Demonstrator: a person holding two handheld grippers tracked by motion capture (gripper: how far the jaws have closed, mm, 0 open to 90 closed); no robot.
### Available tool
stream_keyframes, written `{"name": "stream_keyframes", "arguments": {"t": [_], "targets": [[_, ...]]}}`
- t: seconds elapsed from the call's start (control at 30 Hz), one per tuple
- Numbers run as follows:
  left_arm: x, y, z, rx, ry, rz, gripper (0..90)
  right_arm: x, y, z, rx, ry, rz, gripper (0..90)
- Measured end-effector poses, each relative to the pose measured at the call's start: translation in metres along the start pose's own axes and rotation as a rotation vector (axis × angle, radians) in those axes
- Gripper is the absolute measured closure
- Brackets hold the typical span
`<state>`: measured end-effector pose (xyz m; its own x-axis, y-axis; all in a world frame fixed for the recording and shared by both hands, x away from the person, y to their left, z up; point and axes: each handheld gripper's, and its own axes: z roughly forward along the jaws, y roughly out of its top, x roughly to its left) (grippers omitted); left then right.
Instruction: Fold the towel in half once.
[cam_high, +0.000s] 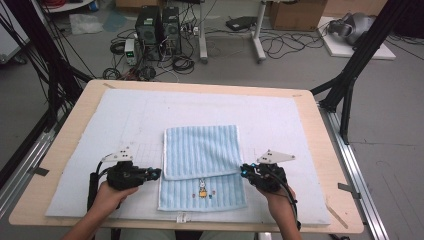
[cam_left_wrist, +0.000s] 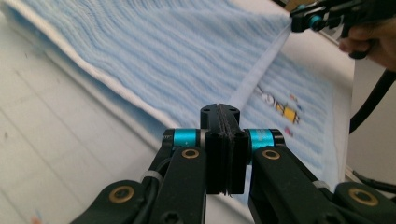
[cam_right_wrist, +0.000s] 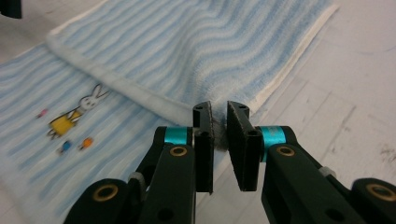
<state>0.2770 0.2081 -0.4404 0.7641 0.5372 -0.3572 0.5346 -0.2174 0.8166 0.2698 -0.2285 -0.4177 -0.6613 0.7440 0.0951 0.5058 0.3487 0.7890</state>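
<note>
Pale padding covers the counter (cam_high: 60, 165); the left gripper (cam_high: 156, 173) and right gripper (cam_high: 243, 171) each pinch the striped towel's (cam_high: 200, 150) folded-over edge, jaws clamped; the fold looks partly done.

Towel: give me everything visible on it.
The towel is light blue, ribbed terry with white edging and a small rabbit print near its front edge. It lies on the pale mat, partly folded, the top layer short of the front edge. The left gripper and right gripper pinch that layer's front corners.

Grey floor (cam_high: 395, 150) strewn with cables (cam_high: 280, 47), computer towers (cam_high: 159, 27), cardboard box (cam_high: 297, 14).
</note>
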Motion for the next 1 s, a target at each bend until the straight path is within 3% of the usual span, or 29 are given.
{"name": "stream_keyframes", "arguments": {"t": [0.07,0.17,0.3,0.4,0.53,0.63,0.7,0.77,0.8,0.9,1.0], "targets": [[0.0,-0.004,-0.002,0.011,0.013,0.01,88.8,0.005,-0.004,-0.003,0.017,0.005,-0.009,80.8],[0.004,-0.001,-0.005,-0.016,0.046,-0.017,86.7,0.007,-0.008,-0.004,0.034,-0.009,-0.024,80.4],[0.007,0.005,0.001,-0.043,0.086,-0.027,70.8,0.003,-0.009,0.002,0.033,-0.023,-0.009,77.0],[0.011,0.009,0.011,-0.014,0.099,-0.029,60.8,0.002,-0.007,0.005,0.026,-0.028,0.006,70.0],[0.012,0.012,0.029,0.032,0.101,-0.025,57.0,0.0,-0.005,0.007,0.011,-0.031,0.006,66.8],[0.007,0.012,0.041,0.073,0.109,0.02,59.1,0.0,-0.003,0.01,0.002,-0.023,0.012,62.6],[0.002,0.012,0.045,0.09,0.147,0.06,66.1,0.002,-0.001,0.015,0.003,-0.007,0.021,58.5],[0.001,0.011,0.044,0.099,0.148,0.079,80.1,0.004,0.0,0.02,0.009,0.005,0.008,58.1],[0.001,0.011,0.044,0.092,0.147,0.072,82.9,0.006,0.001,0.023,0.021,0.009,-0.003,59.4],[0.0,0.012,0.037,0.067,0.113,0.06,86.0,0.008,0.001,0.033,0.086,0.015,-0.04,75.8],[-0.001,0.013,0.027,0.039,0.061,0.05,86.2,0.007,0.0,0.033,0.097,0.02,-0.046,84.1]]}}
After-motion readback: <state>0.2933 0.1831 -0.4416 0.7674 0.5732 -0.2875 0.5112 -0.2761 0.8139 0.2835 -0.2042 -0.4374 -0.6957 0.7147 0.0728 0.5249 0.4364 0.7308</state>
